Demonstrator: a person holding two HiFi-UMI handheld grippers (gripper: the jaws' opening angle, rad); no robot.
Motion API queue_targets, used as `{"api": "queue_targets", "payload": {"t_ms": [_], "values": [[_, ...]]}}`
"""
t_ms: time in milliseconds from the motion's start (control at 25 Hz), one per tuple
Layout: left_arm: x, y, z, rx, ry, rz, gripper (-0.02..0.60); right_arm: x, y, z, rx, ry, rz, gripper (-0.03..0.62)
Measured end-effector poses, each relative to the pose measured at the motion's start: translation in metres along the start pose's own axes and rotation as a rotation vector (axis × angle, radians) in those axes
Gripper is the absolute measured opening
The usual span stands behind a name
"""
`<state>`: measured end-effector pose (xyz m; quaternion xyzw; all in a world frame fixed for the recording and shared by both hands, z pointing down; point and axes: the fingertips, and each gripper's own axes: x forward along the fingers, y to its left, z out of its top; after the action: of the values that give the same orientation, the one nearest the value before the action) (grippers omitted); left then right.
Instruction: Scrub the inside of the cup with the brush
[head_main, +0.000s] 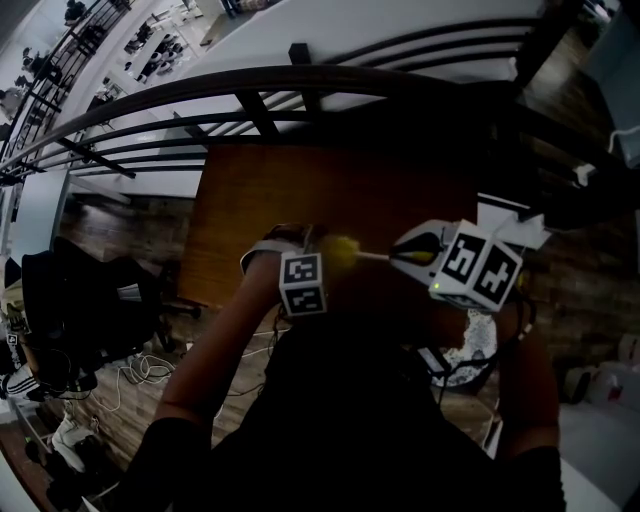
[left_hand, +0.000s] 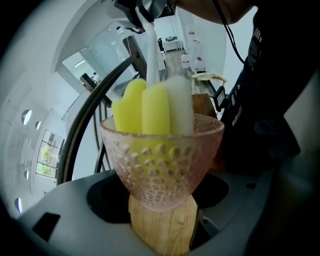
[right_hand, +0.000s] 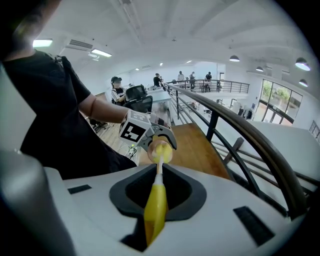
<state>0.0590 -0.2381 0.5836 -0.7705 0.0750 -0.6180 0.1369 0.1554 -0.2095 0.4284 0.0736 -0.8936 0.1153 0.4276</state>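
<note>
We're in the scrubbing step itself: the brush (left_hand: 150, 110) has its yellow-and-white foam head down inside the cup (left_hand: 162, 165), the tops of the foam pads standing above the rim. In the head view the pair meet at the centre of the frame, held up in front of the person's body, over the near edge of the brown worktop (head_main: 300, 190) rather than resting on it.

The left tongs (left_hand: 161, 230) have the cup. The jaws stand wide, about as far apart as they go, clamped on the cup low down around its wooden base, with the pink dimpled bowl rising clear above them at the middle of the left gripper view.

The right tongs (right_hand: 155, 220) are closed tight on the brush's yellow handle, and the thin white stem runs from there toward the centre of that frame, straight into the cup's mouth.

Next move, as I read it: twist or pump the handle so the foam wipes round the wall and down to the bottom, while the left side holds the cup steady. The stem looks thin, so push too hard sideways and the cup could tip in its grip.
</note>
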Motion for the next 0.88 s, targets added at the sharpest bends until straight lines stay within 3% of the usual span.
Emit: {"api": "queue_targets", "payload": {"t_ms": [360,720,880], "values": [[-0.007,0.008,-0.011,-0.025,0.005,0.011,0.339,-0.024,0.008,-0.007,-0.025,0.030,-0.032,0.044],[-0.013,0.003,0.011,0.002,-0.018,-0.013,0.339,0.017,0.020,0.000,-0.096,0.101,-0.033,0.044],[-0.012,0.000,0.003,-0.030,-0.029,-0.029,0.339,0.023,0.022,0.003,-0.103,0.106,-0.030,0.044]]}}
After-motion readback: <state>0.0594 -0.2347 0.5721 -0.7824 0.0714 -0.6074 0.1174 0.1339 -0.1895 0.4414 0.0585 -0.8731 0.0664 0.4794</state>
